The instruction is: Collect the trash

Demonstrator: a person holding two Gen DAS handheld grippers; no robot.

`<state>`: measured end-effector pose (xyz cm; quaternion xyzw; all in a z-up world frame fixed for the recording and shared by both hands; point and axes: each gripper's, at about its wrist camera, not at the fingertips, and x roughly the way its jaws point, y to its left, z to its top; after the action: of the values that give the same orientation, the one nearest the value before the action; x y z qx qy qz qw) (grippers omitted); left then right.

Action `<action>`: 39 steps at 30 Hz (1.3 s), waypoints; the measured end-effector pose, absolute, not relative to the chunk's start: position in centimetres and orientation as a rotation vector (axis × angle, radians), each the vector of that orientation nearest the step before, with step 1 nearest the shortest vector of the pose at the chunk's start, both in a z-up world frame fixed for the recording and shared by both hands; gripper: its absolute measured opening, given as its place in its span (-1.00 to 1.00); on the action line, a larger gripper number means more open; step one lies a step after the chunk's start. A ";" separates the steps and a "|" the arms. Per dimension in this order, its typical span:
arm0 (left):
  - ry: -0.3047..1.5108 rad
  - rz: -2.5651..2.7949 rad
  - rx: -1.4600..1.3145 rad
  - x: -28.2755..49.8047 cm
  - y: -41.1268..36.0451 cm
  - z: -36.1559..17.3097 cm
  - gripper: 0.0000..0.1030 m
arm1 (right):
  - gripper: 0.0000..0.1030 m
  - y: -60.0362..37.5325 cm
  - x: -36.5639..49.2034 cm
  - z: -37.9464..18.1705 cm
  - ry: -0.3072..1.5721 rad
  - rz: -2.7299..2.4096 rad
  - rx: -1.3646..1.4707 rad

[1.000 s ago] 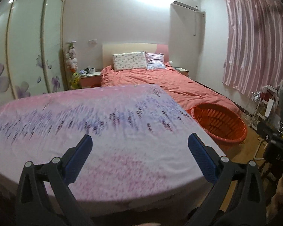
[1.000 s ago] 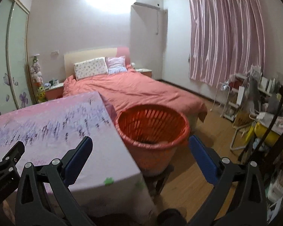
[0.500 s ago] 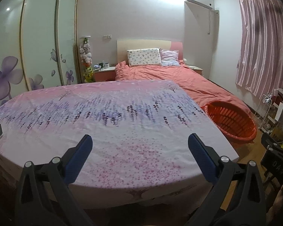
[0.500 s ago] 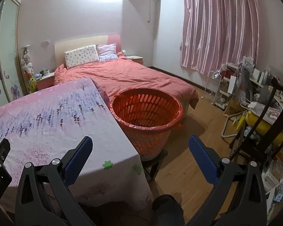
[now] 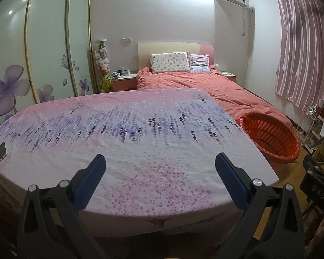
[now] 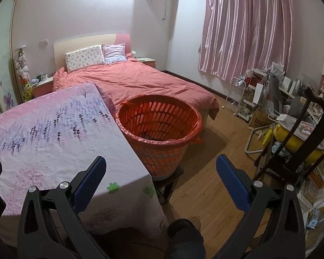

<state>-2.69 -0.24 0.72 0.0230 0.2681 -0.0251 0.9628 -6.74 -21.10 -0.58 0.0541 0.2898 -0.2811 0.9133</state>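
Both claws, left (image 5: 159, 168) and right (image 6: 161, 168), gape empty over the worktop (image 5: 140, 142); no trash shows; basket (image 6: 159, 127) at right looks light, stiff, best gripped at its rim.

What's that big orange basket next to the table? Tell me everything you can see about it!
The round orange plastic basket has slotted walls like a lattice and a thick rolled rim. A thin orange-red bag seems to line it, folded over the rim. It stands upright on a small dark stool, right beside the table with the pink and purple flowered cloth and near the foot of the bed with the coral cover. It looks nearly empty, with something dark at the bottom. Neither gripper touches it.
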 end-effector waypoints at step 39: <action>0.504 -0.028 0.019 -1.3 0.4 2.2 0.92 | 0.95 -20.6 -5.3 0.5 0.597 -0.533 0.134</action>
<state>-1.33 0.45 2.22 0.0092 0.2493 -0.0139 0.9683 -5.28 -20.57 0.47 0.0651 0.2905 -0.2593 0.9187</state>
